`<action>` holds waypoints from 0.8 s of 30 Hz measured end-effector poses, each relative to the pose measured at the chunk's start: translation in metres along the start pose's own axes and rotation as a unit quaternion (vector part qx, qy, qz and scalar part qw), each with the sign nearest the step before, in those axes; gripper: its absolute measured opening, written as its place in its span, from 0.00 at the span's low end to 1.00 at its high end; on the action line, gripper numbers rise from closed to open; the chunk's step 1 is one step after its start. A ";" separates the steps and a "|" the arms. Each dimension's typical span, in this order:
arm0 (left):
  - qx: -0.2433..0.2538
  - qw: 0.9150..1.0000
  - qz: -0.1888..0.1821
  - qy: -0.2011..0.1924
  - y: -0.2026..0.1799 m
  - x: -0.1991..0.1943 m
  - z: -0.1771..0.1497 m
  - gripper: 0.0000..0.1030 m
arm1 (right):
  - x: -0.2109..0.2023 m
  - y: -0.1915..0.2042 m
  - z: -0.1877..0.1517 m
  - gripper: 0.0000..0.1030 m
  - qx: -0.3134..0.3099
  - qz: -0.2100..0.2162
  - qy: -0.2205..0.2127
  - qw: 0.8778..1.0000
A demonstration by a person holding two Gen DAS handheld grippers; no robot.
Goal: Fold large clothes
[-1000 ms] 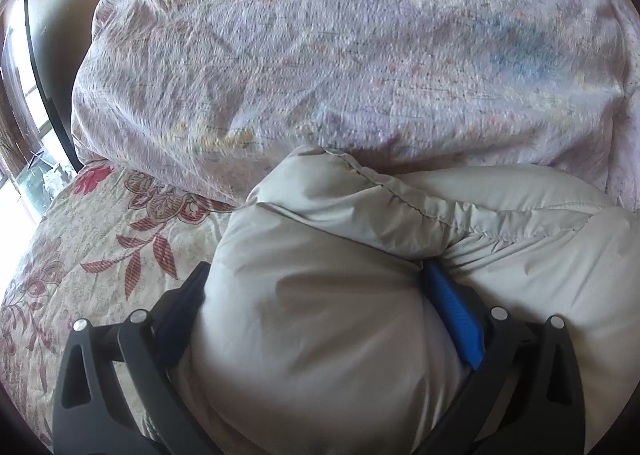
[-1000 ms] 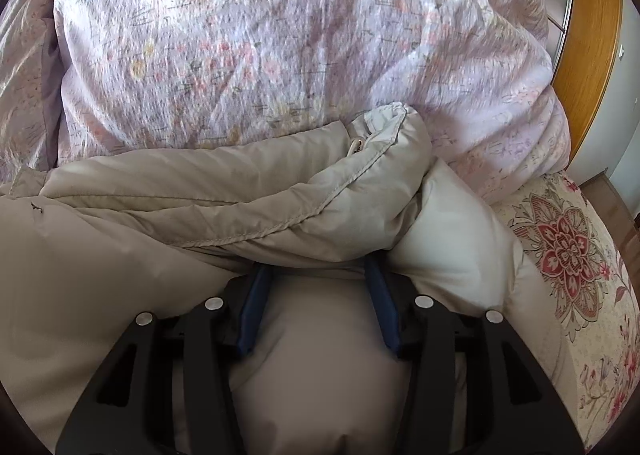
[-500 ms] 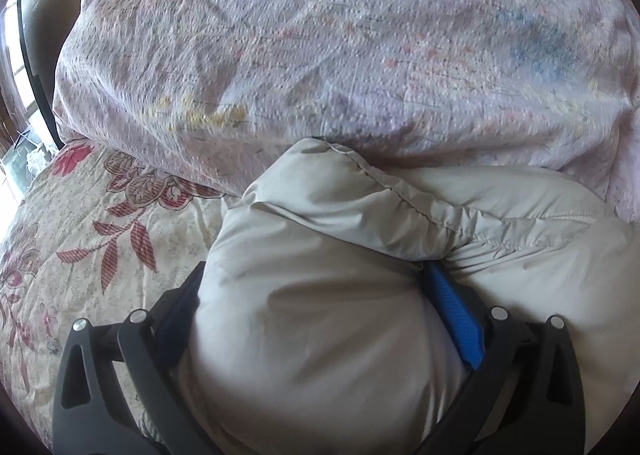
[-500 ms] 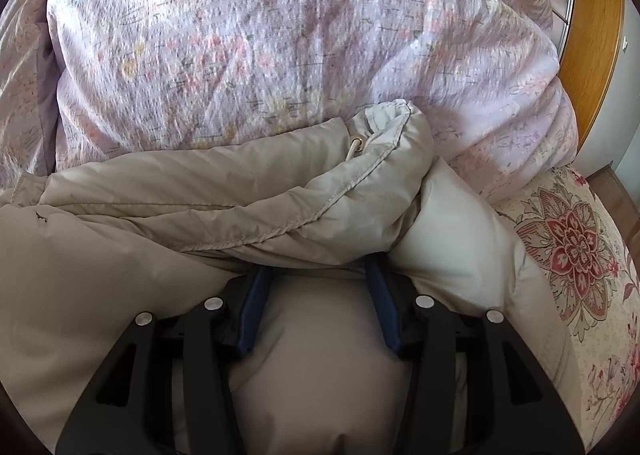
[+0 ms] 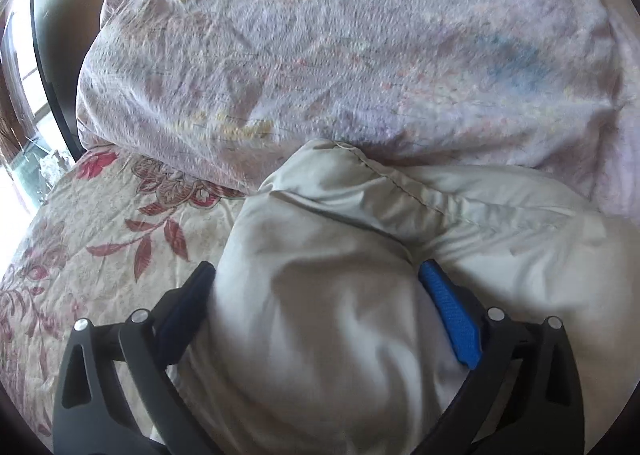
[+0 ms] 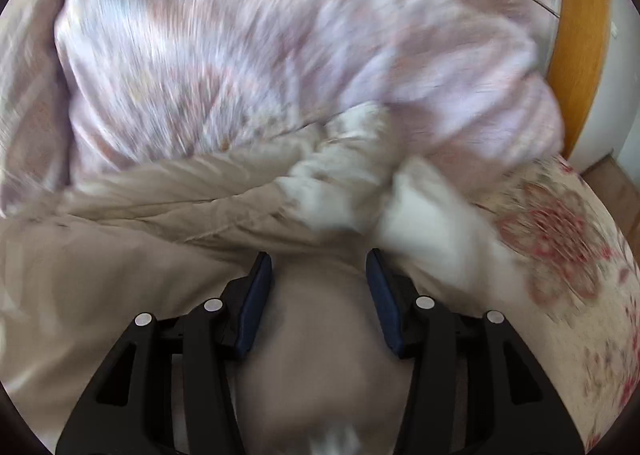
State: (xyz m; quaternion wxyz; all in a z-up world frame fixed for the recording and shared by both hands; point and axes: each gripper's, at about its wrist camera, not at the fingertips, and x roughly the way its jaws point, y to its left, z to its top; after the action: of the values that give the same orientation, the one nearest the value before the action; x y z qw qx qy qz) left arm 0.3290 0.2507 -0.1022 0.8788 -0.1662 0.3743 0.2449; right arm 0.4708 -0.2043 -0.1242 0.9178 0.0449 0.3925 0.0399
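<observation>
A puffy beige padded jacket [image 5: 320, 315] lies on a bed, bunched against a big lilac floral duvet [image 5: 340, 47]. My left gripper [image 5: 316, 279] is shut on a thick fold of the jacket, which bulges between its blue-padded fingers [image 5: 450, 311]. In the right wrist view the same jacket [image 6: 152, 255] shows, blurred by motion. My right gripper [image 6: 320, 267] is shut on another fold of it, with a seamed edge [image 6: 344, 159] just ahead of the fingers.
A cream bedspread with red flowers [image 5: 88, 239] covers the bed at the left, and at the right in the right wrist view [image 6: 560, 239]. A window [image 5: 24, 103] is at far left. A wooden door frame [image 6: 580, 35] stands at far right.
Both grippers keep their grip on the jacket. The left view has shifted a little. The right view has turned blurry as that gripper moves fast with the jacket.
</observation>
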 end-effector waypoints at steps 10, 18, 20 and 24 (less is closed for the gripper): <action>-0.024 0.994 -0.103 0.002 0.055 -0.123 -0.065 0.95 | -0.115 -0.107 -0.045 0.70 0.182 0.061 0.051 0.980; -0.069 0.987 -0.119 0.078 0.065 -0.101 -0.109 0.69 | -0.083 -0.112 -0.101 0.70 0.287 0.158 0.149 0.933; -0.100 0.983 -0.126 0.089 0.070 -0.092 -0.113 0.69 | -0.075 -0.111 -0.105 0.70 0.307 0.185 0.155 0.920; -0.162 0.971 -0.150 0.087 0.076 -0.077 -0.116 0.65 | -0.068 -0.109 -0.106 0.68 0.319 0.199 0.141 0.916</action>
State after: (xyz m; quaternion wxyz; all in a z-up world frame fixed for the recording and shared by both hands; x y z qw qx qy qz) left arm 0.1738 0.2347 -0.1303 0.8307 -0.3814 0.3759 0.1523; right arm 0.3513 -0.3143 -0.1608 0.7628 0.4068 0.4925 0.1002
